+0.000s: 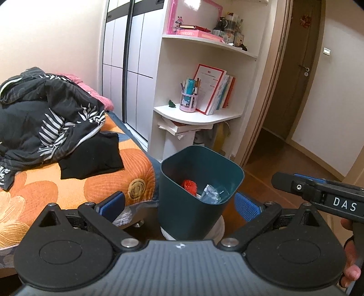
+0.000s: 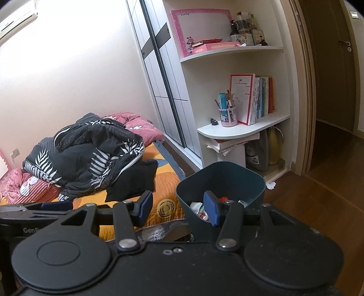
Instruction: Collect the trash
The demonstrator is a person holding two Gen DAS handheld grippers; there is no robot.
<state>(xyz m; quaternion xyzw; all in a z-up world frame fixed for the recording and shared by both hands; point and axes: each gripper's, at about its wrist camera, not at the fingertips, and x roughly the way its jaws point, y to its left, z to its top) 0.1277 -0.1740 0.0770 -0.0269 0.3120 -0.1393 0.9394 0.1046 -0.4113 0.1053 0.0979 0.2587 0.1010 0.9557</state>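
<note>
Bin (image 1: 200,182) beside the bed (image 1: 75,182) — shelves (image 1: 195,113) behind it.

There were two grippers, the left gripper (image 1: 179,206) and the right gripper (image 2: 177,208). One dark teal trash bin (image 1: 193,205) stood on the floor. One pink pen holder (image 1: 187,101) and one pink-framed whiteboard (image 1: 195,16) occupied two curved white shelves (image 1: 204,115).

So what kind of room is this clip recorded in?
Most likely a bedroom: a bed with a rumpled quilt, a sliding-door wardrobe and a corner shelf of books. A trash bin stands on the floor by the bed.
</note>
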